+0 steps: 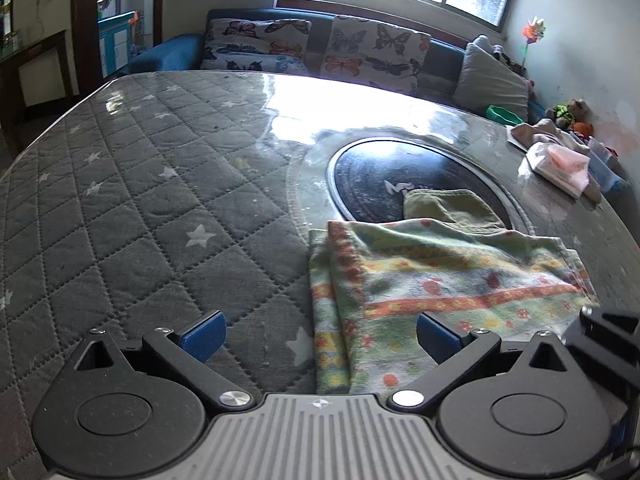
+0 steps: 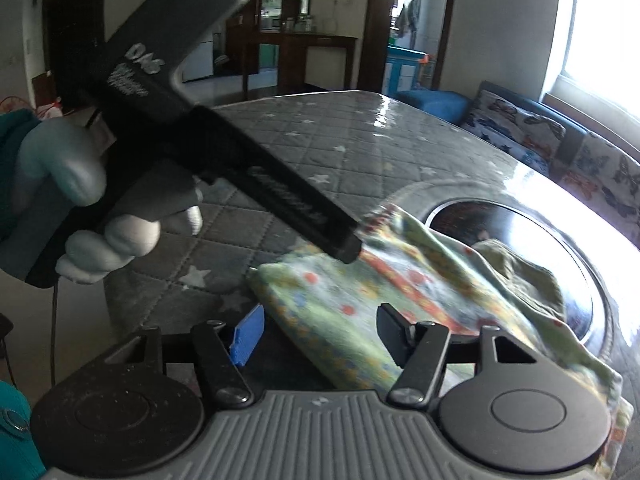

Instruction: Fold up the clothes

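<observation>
A folded towel (image 1: 440,280) with green, orange and yellow patterns lies on the quilted grey table cover (image 1: 140,208). My left gripper (image 1: 320,336) is open wide, and the towel's left edge lies between its blue pads (image 1: 204,336) without touching them. An olive-green cloth (image 1: 448,210) sits just behind the towel. In the right wrist view the towel (image 2: 360,312) reaches under my right gripper (image 2: 320,334), whose jaws stand apart over its near edge, not pressing it. A gloved hand (image 2: 80,184) holds the left gripper (image 2: 348,248), its tip over the towel's far side.
A black round plate (image 1: 360,176) is set into the table under a glossy clear sheet. Pink and white cloths and a tissue pack (image 1: 560,160) lie at the far right. A blue sofa with butterfly cushions (image 1: 352,48) runs behind the table. Dark wooden furniture (image 2: 304,56) stands beyond.
</observation>
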Demonstrator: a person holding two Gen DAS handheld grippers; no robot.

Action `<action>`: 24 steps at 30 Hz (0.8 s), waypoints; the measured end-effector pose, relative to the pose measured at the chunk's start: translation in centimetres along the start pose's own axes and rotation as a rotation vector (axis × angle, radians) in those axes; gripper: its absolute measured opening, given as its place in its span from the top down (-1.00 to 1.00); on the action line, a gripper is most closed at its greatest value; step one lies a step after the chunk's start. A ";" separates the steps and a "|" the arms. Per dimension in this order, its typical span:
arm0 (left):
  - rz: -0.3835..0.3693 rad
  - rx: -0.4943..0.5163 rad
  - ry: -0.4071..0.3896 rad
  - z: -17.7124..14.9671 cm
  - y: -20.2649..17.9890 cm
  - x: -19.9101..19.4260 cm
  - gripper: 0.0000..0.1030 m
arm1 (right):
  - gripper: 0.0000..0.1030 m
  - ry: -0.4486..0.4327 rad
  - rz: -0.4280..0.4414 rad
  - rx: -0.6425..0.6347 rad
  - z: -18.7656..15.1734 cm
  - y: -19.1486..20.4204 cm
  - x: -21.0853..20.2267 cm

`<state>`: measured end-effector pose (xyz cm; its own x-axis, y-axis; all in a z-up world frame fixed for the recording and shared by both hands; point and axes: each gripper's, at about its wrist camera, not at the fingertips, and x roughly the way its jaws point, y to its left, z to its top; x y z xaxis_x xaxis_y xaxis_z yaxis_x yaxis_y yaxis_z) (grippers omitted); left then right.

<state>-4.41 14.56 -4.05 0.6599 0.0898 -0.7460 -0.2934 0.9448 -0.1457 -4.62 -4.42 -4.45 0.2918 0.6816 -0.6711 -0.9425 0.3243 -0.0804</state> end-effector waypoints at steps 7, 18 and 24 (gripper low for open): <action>0.008 -0.033 0.016 0.0 1.0 0.3 -1.00 | -0.07 0.003 0.002 -0.059 0.3 1.9 1.1; -0.001 -0.061 0.024 0.6 1.6 0.4 -1.00 | 0.17 0.021 -0.024 -0.163 0.4 4.4 2.6; -0.021 -0.082 0.038 0.7 1.7 0.6 -1.00 | 0.46 0.028 -0.035 -0.161 0.4 4.6 2.8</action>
<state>-4.02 16.41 -4.22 0.6403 0.0564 -0.7661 -0.3364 0.9172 -0.2136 -8.06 -0.74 -6.44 0.3228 0.6526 -0.6855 -0.9463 0.2367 -0.2203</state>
